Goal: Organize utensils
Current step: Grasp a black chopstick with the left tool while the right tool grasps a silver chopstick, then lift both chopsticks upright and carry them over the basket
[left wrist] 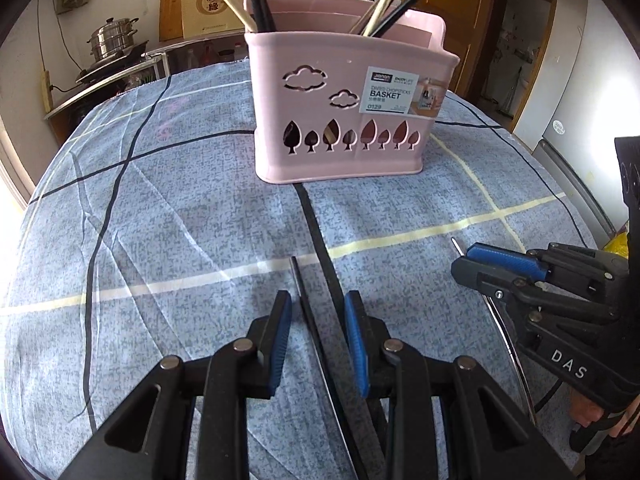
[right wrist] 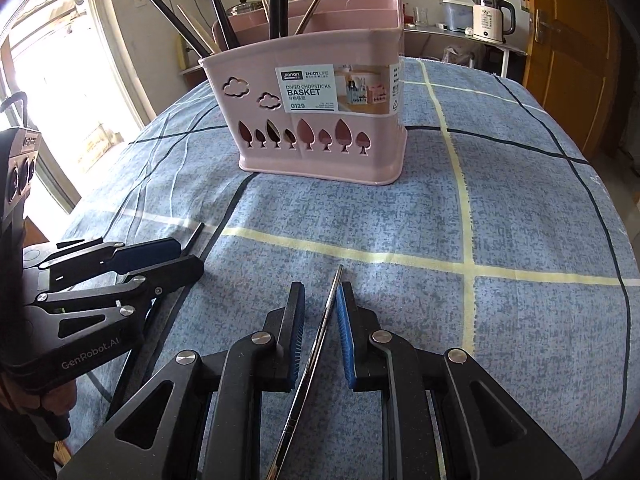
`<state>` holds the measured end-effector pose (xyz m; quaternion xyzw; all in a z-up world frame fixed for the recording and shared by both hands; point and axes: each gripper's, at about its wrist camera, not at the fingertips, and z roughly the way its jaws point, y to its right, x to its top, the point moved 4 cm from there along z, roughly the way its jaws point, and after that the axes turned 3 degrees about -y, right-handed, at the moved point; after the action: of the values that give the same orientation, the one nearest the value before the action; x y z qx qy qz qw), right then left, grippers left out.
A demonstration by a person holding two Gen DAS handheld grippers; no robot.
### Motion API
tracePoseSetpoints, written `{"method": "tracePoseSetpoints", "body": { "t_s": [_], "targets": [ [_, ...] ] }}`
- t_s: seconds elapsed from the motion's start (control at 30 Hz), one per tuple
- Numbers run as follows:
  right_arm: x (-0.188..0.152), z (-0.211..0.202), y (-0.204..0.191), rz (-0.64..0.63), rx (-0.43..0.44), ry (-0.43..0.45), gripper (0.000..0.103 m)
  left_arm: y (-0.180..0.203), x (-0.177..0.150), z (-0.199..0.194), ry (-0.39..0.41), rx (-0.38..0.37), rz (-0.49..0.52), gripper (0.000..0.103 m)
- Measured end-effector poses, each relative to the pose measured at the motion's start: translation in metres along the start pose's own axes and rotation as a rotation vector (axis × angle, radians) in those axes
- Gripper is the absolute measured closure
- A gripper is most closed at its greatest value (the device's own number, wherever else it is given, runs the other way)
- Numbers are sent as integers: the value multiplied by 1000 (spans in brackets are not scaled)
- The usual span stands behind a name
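Note:
A pink divided chopstick basket [left wrist: 340, 120] [right wrist: 312, 136] stands at the far middle of the table, with several dark and pale chopsticks upright in it. My left gripper [left wrist: 319, 300] is open and low over the cloth. A dark chopstick [left wrist: 308, 304] lies between its blue pads, and neither pad presses on it. My right gripper [right wrist: 321, 292] is open too, astride a silver chopstick [right wrist: 320, 332] that slants close to the right pad. Each gripper also shows in the other's view: the right gripper [left wrist: 464, 264] and the left gripper [right wrist: 192, 256].
A blue checked tablecloth [left wrist: 180, 220] covers the round table. Steel pots [left wrist: 112, 36] stand on a side counter behind it. A white kettle [right wrist: 490, 16] sits on a shelf beside an orange door [right wrist: 568, 60]. A hand [right wrist: 52, 396] grips the left tool's handle.

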<state>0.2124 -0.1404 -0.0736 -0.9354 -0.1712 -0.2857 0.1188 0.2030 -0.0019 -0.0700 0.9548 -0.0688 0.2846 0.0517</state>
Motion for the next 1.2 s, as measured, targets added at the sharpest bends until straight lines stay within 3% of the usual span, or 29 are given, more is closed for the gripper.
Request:
{"method": "tracePoseSetpoints", "body": {
  "t_s": [0.1, 0.17, 0.27, 0.57, 1.2],
  "targets": [
    [0, 1, -4, -20, -29, 0, 88, 6, 0, 0, 7, 21, 22, 82],
    [-1, 2, -6, -29, -42, 0, 97, 7, -1, 0, 8, 16, 26, 89],
    [0, 2, -5, -23, -35, 0, 98, 9, 1, 0, 7, 18, 30, 95],
    [5, -10, -7, -21, 12, 28, 99, 4, 10, -4, -3, -32, -1, 96],
    [47, -105, -14, -39, 68, 281, 99, -7, 62, -126, 267, -105, 14, 98]
  ]
}}
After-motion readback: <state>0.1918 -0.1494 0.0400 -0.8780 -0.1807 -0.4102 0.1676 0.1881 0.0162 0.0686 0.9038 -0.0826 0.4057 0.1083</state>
